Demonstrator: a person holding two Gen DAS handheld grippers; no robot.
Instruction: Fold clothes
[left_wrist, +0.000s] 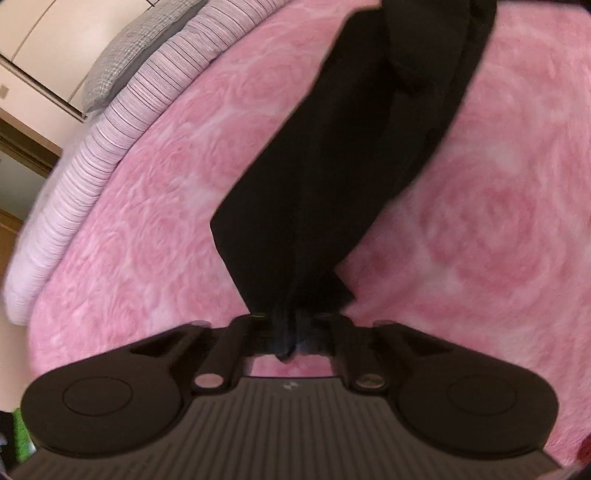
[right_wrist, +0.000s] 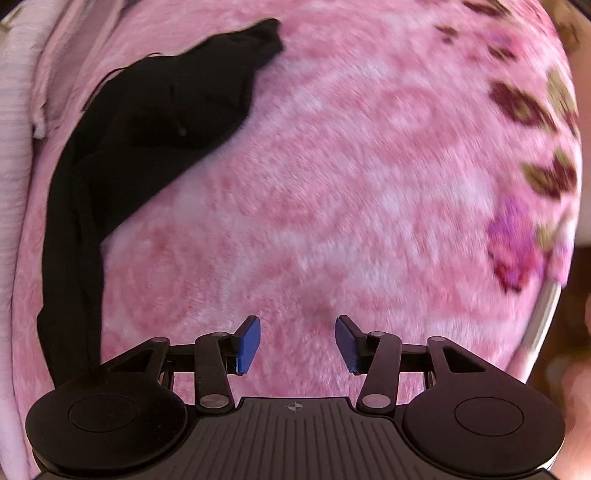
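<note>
a long black garment (left_wrist: 332, 166) lay stretched across the pink rose-patterned blanket (left_wrist: 147, 221). the left gripper (left_wrist: 291, 332) was clamped on the garment's end. beside the garment, the right gripper (right_wrist: 297, 343) hovered over the blanket, jaws apart and empty.

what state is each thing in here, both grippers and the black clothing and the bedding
left hand-held gripper: shut on the black garment, a bunch of cloth pinched between its pads
right hand-held gripper: open, blue pads apart, nothing between them
black fabric garment: crumpled and unfolded, stretched long across the blanket
pink rose-patterned fleece blanket: spread flat under the garment
striped pink bedding: bunched along the blanket's edge
</note>
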